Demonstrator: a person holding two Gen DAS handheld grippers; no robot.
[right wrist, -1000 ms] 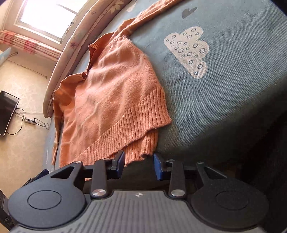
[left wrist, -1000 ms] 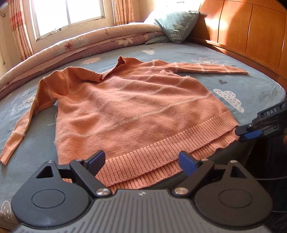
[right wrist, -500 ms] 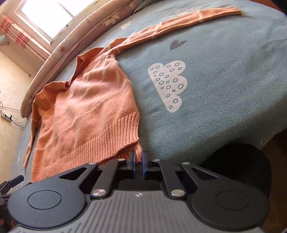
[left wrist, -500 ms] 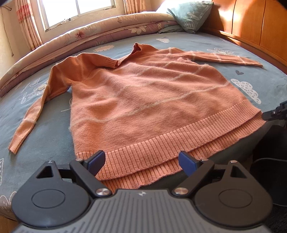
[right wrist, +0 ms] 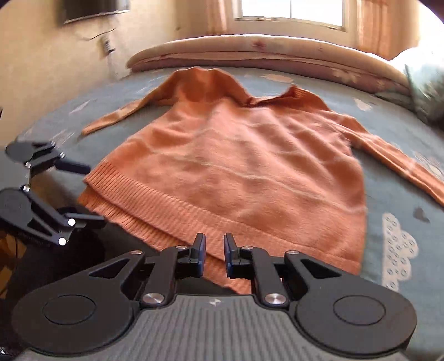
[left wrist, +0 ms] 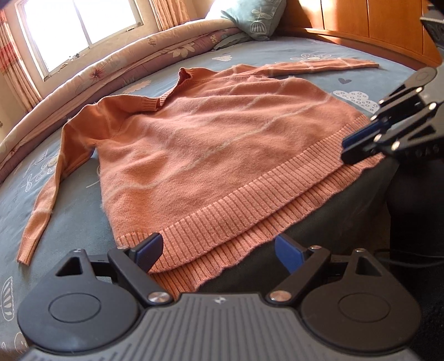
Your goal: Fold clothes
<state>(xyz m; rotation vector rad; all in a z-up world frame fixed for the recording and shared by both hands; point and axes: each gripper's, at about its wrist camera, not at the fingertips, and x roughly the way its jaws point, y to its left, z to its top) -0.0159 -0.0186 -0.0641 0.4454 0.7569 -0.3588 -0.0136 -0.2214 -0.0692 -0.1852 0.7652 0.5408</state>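
Orange sweater (left wrist: 222, 155) soft, limp, will sag; grip ribbed hem corners; left gripper (left wrist: 219, 250) jaws spread wide, right gripper (right wrist: 214, 254) jaws narrowly parted, both empty

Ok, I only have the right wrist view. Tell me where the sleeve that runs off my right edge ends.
Observer: That sleeve lies straight on the bedsheet. Its cuff ends flat, short of the wooden headboard.
Operator: Now name the blur at my far right.
Observer: A teal pillow with white drawings, by the headboard.
Operator: Check the left claw, I see it side-on only.
Observer: The left claw is wide open. The orange sweater's ribbed hem shows between its fingers, not gripped.
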